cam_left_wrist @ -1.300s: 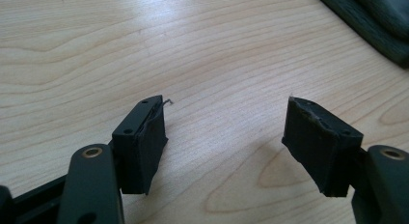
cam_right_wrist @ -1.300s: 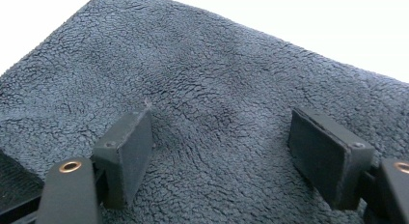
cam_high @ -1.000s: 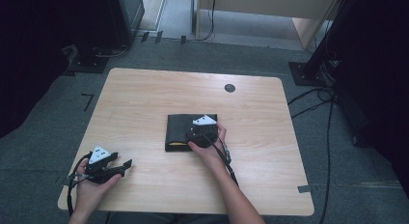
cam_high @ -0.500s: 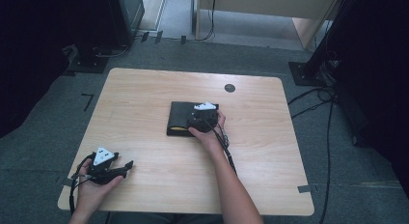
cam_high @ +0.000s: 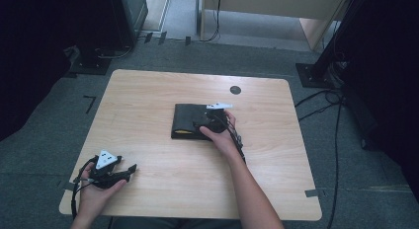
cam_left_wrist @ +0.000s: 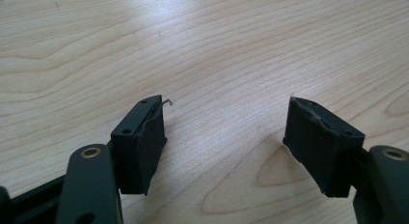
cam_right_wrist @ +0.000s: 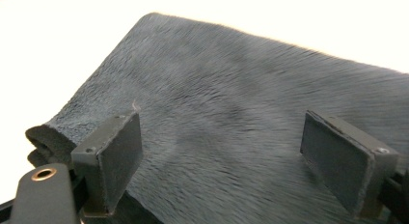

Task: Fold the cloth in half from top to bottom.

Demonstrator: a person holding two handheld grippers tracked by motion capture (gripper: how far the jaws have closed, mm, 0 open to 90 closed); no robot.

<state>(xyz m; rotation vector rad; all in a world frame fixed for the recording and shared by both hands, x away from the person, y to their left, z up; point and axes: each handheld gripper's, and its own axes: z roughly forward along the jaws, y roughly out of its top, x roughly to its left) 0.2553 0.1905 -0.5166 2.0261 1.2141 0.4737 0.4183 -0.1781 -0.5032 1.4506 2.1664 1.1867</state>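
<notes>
The wooden table (cam_high: pixel 148 120) was the biggest thing in front of me, and I placed the rest by the folded dark cloth (cam_high: pixel 187 121) that lay near its middle, a little toward the far right. A small dark round spot (cam_high: pixel 235 90) sat on the wood just beyond the cloth. My right gripper (cam_high: pixel 210 121) was over the cloth's right part — its jaws had just been opening and stood spread above the fuzzy fabric (cam_right_wrist: pixel 231 137), pinching nothing. My left gripper (cam_high: pixel 129 170) sat well apart from the cloth, by the near left corner — jaws spread over bare wood (cam_left_wrist: pixel 222 55).
</notes>
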